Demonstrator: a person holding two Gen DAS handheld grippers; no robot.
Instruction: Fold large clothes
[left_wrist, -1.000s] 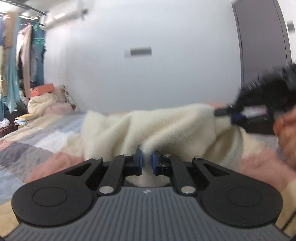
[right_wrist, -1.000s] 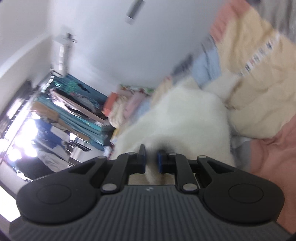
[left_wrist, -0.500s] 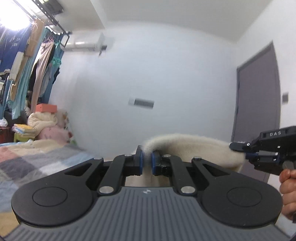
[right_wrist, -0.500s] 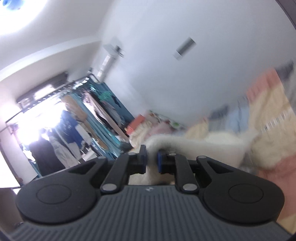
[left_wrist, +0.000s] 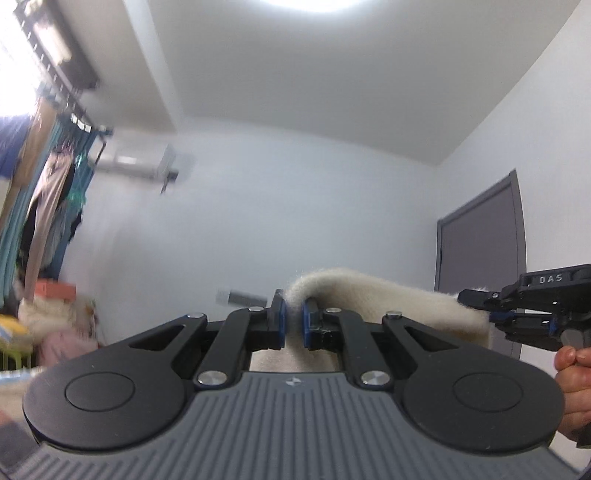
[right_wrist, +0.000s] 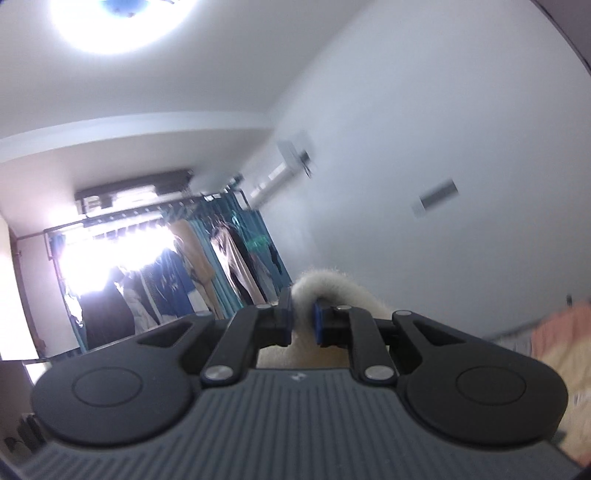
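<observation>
Both grippers are up in the air here with a cream fleece garment (left_wrist: 388, 299) strung between them. The left gripper (left_wrist: 293, 323) has its blue pads clamped tight on a bunched edge of the fleece, which pokes up between the fingers and runs off to the right as a fuzzy band. At the far end of that band the right gripper (left_wrist: 491, 312) is pinching the other bit of the edge, with the person's hand (left_wrist: 574, 384) wrapped around its handle. From the right wrist view it's the same deal: pads pressed together on a fluffy fold of fleece (right_wrist: 325, 291).

Behind it all: a white wall, a grey door (left_wrist: 480, 254), an air conditioner (left_wrist: 136, 162), and a rack of hanging clothes (right_wrist: 207, 266) by the bright window. A corner of a pastel quilt (right_wrist: 561, 332) shows at the right edge, blurry.
</observation>
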